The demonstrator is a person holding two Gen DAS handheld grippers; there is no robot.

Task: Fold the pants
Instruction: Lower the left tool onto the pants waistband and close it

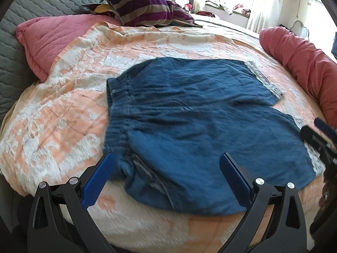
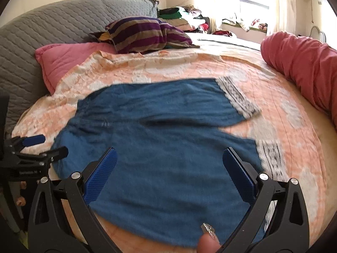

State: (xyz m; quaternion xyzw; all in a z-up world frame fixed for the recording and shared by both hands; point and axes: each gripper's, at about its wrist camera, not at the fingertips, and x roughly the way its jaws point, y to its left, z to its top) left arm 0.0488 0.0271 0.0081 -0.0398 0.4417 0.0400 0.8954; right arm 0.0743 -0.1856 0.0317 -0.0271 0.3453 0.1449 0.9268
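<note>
1. Blue, crinkled cloth pants (image 1: 195, 113) with patterned grey-and-white lace cuffs lie spread flat on my peach-and-white quilted bedspread (image 1: 69, 97), waistband to the left and the two legs running off to the right.
2. My left gripper (image 1: 168, 168) hangs just above the near waistband corner, its blue-padded fingers (image 1: 99, 177) spread wide with nothing between them.
3. My right gripper (image 2: 170, 164) hovers over the nearer leg, its jaws likewise parted and empty; its blue pads (image 2: 238, 172) frame the cloth without touching it, as far as I can tell.
4. From the right wrist camera I see a fingertip (image 2: 207, 245) with a glittery nail at the bottom edge, and the left gripper at the far left, near the waistband.
5. Behind the pants sit a pink quilted pillow (image 1: 46, 38) and a purple-and-tan striped cushion (image 1: 145, 8) against a grey quilted headboard (image 2: 42, 27).
6. A rolled red bolster (image 1: 301, 63) lies along the right side of the bed, well apart from the cuffs.
</note>
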